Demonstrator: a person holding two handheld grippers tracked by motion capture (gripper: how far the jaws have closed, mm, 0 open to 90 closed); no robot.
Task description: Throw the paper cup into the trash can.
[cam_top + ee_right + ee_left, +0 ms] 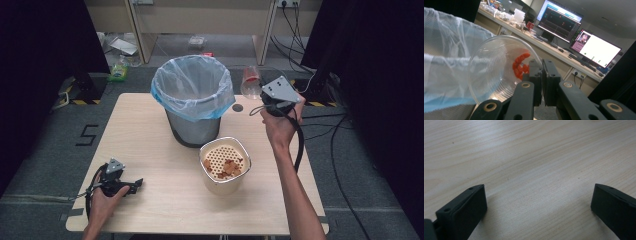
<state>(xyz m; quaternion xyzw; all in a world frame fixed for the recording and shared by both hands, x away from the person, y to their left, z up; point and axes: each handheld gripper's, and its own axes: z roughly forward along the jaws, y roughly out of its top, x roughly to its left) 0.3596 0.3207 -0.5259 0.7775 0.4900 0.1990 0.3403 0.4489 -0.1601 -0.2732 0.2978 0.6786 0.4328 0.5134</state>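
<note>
Your right tongs [541, 82] pinch the clear cup [499, 67] beside the bin [192, 95]; tip it fully over the rim. Left tongs [539, 202] rest wide open, empty.

1. The left tool [131, 186] is held low near the worktop's near left corner, its jaws spread wide.
2. The right tool [542, 82] is raised at arm's length, jaws apparently pinched together.
</note>
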